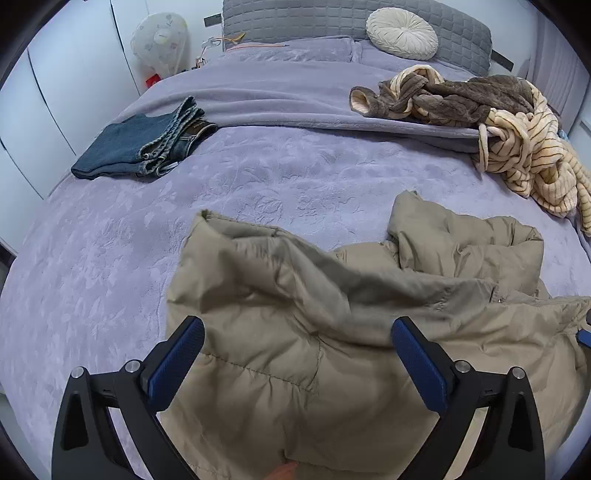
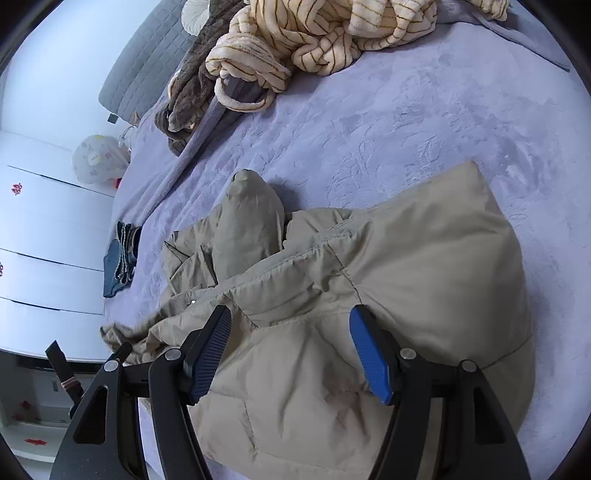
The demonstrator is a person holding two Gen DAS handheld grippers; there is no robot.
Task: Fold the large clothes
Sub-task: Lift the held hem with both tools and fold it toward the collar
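A wide bed (image 1: 110, 258) covered by a lavender fleece blanket with an embossed leaf pattern fills both wrist views. A large khaki puffer jacket (image 1: 295, 332) lies crumpled on the near part of the bed, directly under both grippers.

In the left wrist view, the left gripper (image 1: 297, 350) hangs over the jacket with its two blue-padded fingers (image 1: 177, 365) spread wide apart. Jacket fabric lies between and below them, but the pads do not press on it and nothing is held. One padded sleeve or flap (image 1: 461, 236) rises toward the right.

In the right wrist view, the right gripper (image 2: 291, 350) is also over the jacket (image 2: 406, 266), its fingers (image 2: 371, 354) spread wide with quilted fabric between them, gripping nothing. A puffy sleeve (image 2: 251, 225) sticks up just beyond the fingers.

Farther up the bed on the left, a pair of blue jeans (image 1: 147, 147) lies folded, well apart from the jacket. On the far right sits a heap of cream fleece with thin brown stripes (image 1: 528, 155), tangled with a brown plush garment (image 1: 461, 96). A round cream pleated cushion (image 1: 400, 33) leans on a grey quilted headboard (image 1: 295, 18).

White wardrobe doors (image 2: 48, 229) stand beside the bed, carrying small red decals (image 2: 16, 189) too small to read. A fan under a pale printed cover (image 1: 159, 40) stands near the bed's far left corner. No brand names or legible writing show on the clothes.
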